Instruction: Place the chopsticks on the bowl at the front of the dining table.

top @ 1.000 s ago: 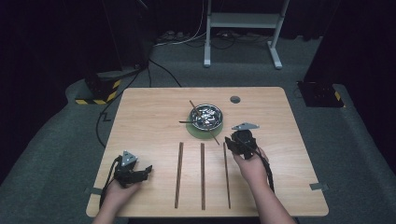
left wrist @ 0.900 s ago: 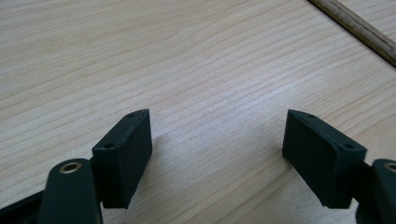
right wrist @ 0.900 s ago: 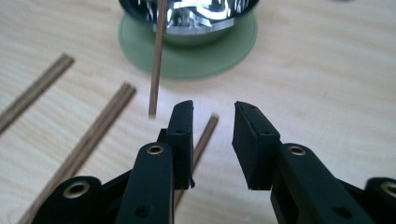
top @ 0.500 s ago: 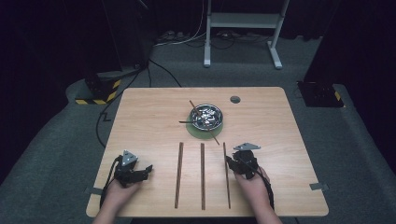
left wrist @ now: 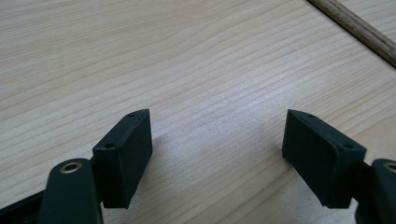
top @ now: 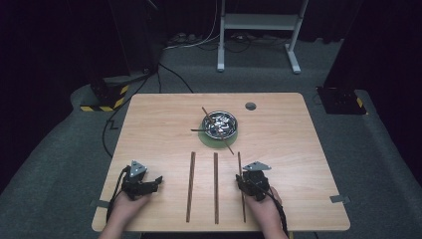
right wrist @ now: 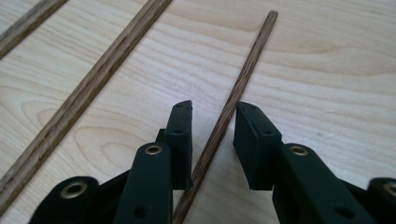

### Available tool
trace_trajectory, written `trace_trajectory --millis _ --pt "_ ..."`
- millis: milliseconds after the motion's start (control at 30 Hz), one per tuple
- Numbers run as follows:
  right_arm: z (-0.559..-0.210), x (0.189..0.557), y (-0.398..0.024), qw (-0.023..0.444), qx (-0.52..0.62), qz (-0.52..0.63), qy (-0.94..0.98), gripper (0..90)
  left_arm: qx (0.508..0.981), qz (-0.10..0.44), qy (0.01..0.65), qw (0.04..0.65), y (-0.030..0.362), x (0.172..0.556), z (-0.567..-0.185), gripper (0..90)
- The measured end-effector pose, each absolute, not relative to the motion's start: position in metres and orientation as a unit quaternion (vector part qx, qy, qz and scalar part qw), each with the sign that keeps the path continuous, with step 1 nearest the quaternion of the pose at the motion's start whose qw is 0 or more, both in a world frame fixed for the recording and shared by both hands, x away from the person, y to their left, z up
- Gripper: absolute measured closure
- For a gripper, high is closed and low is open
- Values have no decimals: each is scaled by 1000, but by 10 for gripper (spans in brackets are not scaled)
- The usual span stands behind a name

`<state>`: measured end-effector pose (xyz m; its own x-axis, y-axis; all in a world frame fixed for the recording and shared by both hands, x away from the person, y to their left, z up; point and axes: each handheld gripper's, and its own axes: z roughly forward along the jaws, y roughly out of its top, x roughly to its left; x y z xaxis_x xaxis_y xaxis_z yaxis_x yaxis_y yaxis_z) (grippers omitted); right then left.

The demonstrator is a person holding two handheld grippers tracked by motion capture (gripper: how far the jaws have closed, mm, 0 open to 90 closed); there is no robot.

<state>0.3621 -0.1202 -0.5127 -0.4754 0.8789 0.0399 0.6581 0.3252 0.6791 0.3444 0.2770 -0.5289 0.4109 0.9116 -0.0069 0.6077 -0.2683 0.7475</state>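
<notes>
The right gripper [right wrist: 212, 126], black and 2-jawed, sits low over the pale wooden table [top: 308, 149], its jaws straddling a thin brown wooden stick [right wrist: 233, 100] without pressing on it; a gap shows between the stick and the right-hand jaw in the right gripper view. That stick [top: 241, 186] is the rightmost of 3 parallel sticks lying flat on the near half of the table, beside a thicker middle stick [top: 216, 186] and a left stick [top: 190, 186]. The left gripper [top: 158, 180] rests near the table's front-left corner, jaws spread wide over bare wood with nothing between them, well apart from the sticks. Beyond the row, at mid-table, a small round metal bowl [top: 220, 124] stands on a green circular mat [top: 211, 142], with more thin sticks poking out of it.
</notes>
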Motion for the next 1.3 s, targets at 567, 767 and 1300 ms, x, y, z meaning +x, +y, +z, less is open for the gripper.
trace_trajectory --millis 567,767,1300 --pt "-515 358 -132 190 485 317 793 838 766 220 496 346 277 344 -529 246" --pt "-516 358 -143 193 491 318 788 837 766 220 496 346 277 344 -529 246" --pt "-518 357 -156 208 491 320 783 836 764 221 496 348 276 340 -529 250"
